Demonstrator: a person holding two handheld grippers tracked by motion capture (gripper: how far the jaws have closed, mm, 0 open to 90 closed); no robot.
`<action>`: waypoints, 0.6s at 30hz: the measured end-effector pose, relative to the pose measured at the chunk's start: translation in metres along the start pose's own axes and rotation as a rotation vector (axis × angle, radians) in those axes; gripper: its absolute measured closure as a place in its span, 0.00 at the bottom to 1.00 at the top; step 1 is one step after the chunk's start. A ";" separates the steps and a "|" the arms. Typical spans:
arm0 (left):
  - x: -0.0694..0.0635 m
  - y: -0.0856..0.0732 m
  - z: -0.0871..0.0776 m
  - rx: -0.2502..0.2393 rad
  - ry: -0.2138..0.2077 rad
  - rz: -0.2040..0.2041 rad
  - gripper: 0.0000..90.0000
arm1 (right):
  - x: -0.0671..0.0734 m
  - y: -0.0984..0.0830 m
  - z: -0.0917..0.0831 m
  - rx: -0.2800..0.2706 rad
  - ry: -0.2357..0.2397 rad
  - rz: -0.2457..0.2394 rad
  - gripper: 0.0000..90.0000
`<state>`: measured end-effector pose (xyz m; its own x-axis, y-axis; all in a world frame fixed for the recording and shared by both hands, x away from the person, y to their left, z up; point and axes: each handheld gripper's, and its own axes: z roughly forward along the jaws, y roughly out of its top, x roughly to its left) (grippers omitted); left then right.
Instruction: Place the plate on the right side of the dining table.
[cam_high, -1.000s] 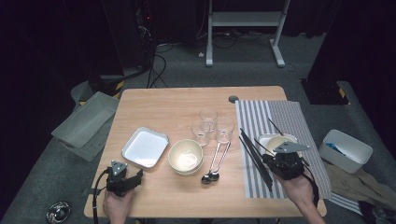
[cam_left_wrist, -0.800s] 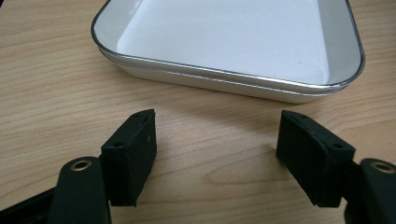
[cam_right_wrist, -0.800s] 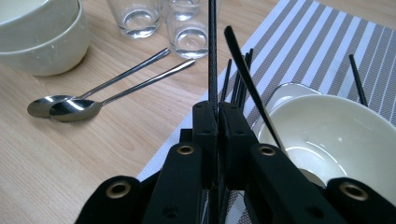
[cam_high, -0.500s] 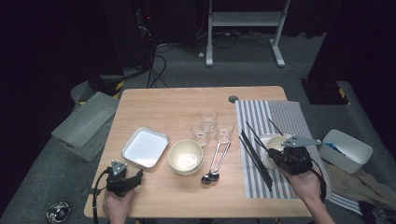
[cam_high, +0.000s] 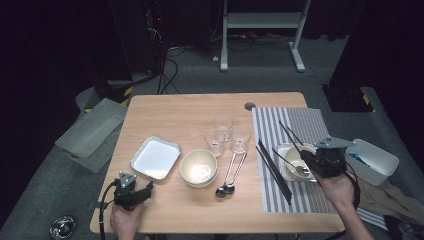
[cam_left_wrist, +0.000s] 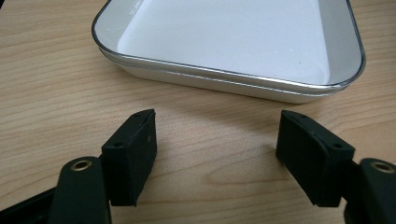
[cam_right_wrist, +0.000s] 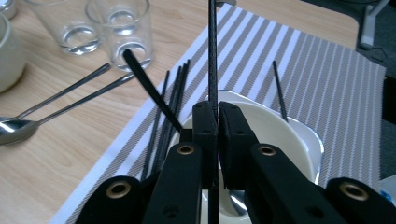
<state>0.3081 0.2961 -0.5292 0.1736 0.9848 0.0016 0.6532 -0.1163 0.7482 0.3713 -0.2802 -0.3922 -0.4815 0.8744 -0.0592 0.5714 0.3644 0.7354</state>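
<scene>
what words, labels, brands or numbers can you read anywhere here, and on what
None can be read. The white tray, the cream bowl, the glasses, the spoons and the striped mat bear no print that shows. The right gripper, shut on a black chopstick, shows no marking either.

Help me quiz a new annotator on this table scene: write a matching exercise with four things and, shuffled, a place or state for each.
1 white tray
2 two spoons
3 black chopstick
4 left gripper

A open, nothing between its jaws
B clamped in the right gripper
C left of the cream bowl
D on bare wood between cream bowl and striped mat

Pairs: 1-C, 2-D, 3-B, 4-A.
</scene>
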 end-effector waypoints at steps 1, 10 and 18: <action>0.000 0.000 0.000 0.000 0.001 0.000 0.33 | -0.001 0.000 0.000 0.003 -0.004 0.001 0.96; 0.000 0.000 0.000 -0.001 0.003 -0.002 0.33 | -0.025 0.003 0.007 0.026 -0.039 0.022 0.96; 0.000 0.000 0.000 -0.001 0.004 -0.002 0.33 | -0.048 -0.002 0.013 0.046 -0.058 0.053 0.96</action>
<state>0.3081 0.2961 -0.5293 0.1697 0.9855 0.0025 0.6529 -0.1143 0.7487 0.4014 -0.3186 -0.3994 -0.4116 0.9093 -0.0608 0.6257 0.3304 0.7066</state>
